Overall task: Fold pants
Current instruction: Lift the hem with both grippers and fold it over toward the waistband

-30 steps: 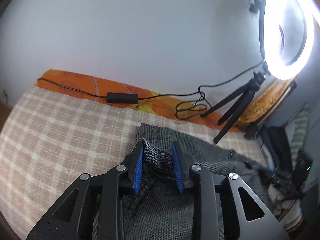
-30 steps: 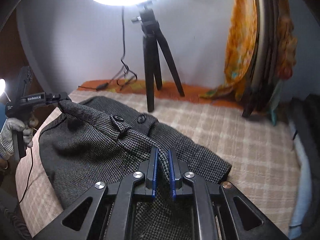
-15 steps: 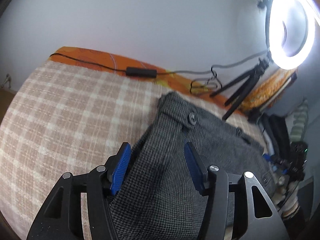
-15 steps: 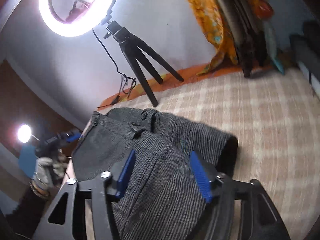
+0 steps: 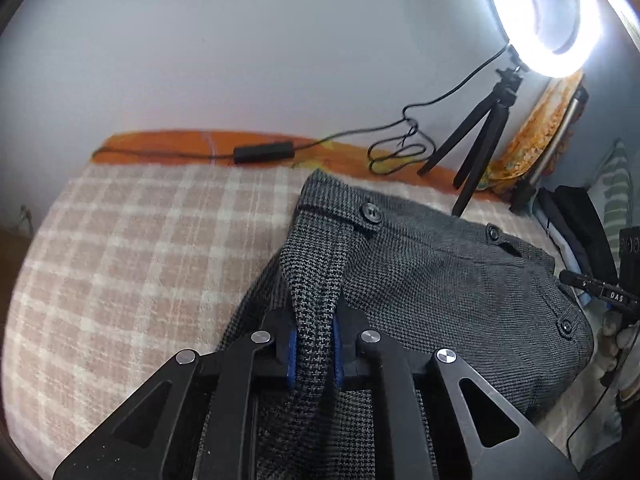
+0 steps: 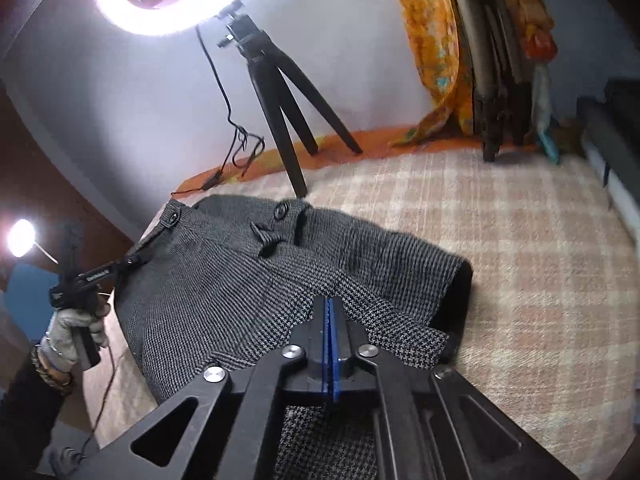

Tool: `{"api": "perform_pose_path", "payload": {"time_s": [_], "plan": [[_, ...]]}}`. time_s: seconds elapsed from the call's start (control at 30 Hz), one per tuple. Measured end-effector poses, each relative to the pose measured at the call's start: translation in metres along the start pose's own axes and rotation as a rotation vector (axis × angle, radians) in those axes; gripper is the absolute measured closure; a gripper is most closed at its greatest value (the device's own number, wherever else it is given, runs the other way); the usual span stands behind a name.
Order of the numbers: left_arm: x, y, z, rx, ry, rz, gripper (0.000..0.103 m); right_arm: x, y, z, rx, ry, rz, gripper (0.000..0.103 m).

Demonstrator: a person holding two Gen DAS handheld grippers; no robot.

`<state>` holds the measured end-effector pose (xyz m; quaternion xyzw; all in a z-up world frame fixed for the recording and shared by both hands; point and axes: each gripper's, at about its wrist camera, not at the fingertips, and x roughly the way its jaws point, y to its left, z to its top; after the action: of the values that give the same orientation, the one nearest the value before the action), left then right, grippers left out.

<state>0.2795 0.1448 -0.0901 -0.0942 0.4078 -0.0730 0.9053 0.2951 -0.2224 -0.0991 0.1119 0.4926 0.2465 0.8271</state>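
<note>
Grey houndstooth pants [image 5: 440, 280] lie folded on a beige checked blanket [image 5: 140, 248], waistband with buttons toward the wall. My left gripper [image 5: 314, 354] is shut on a raised fold of the pants near their left edge. In the right wrist view the pants [image 6: 240, 280] spread to the left. My right gripper [image 6: 329, 344] is shut on a fold of the pants near their right side. The left gripper [image 6: 120, 266] also shows there, held by a gloved hand [image 6: 72, 328] at the far left.
A lit ring light [image 5: 548, 12] on a black tripod [image 6: 280, 92] stands at the back by the white wall, its cable [image 5: 392, 148] trailing over an orange sheet [image 5: 192, 144]. Orange cloth and dark poles [image 6: 492, 52] lean at the back right. Dark bags [image 5: 576, 220] sit right.
Both grippers let go of the waistband and opened, moved back toward me, and have now closed on folds of the pants lower down. The waistband lies flat on the blanket.
</note>
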Motion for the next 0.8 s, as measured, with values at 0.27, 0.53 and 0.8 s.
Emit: {"api": "perform_pose_path", "payload": {"time_s": [0.27, 0.53, 0.8], "plan": [[-0.007, -0.006, 0.018, 0.062, -0.034, -0.002, 0.093, -0.042, 0.014, 0.025, -0.126, -0.137, -0.034, 0.101], [0.010, 0.006, 0.006, -0.006, 0.011, -0.022, 0.093, -0.002, -0.013, 0.028, -0.140, -0.032, 0.112, 0.056], [0.016, 0.007, 0.002, 0.005, 0.031, -0.012, 0.093, 0.047, -0.013, 0.022, -0.191, 0.136, 0.110, 0.033]]}}
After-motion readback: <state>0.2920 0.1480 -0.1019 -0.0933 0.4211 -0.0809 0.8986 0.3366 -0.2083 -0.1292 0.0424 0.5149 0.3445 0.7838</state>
